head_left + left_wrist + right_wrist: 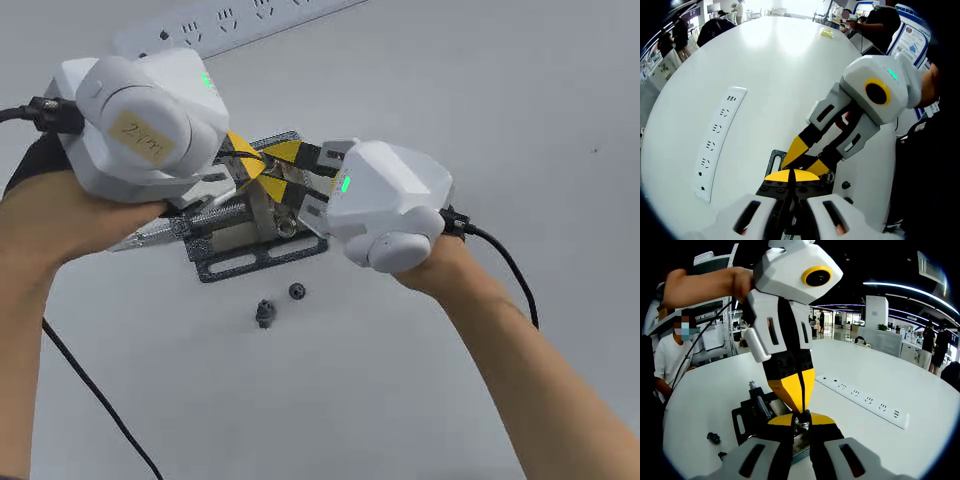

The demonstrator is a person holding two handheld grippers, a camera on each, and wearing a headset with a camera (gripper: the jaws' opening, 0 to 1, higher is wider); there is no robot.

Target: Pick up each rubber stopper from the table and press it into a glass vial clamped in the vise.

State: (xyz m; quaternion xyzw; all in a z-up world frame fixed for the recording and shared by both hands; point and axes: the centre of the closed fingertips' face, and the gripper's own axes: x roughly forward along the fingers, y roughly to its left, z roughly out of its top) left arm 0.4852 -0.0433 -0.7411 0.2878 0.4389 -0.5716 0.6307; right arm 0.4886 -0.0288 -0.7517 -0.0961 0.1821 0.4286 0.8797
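Above the vise [250, 250], our right claw [278, 170] seems to pinch a rubber stopper [803, 414]. Our left claw [243, 160], pressed together, crowds in from 9 o'clock. Two spare stoppers [264, 313] lie on the worktop [450, 400] at 6 o'clock. Off-centre pressure could flick the stopper away.

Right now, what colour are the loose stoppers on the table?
Black; the stoppers show best in the head view.
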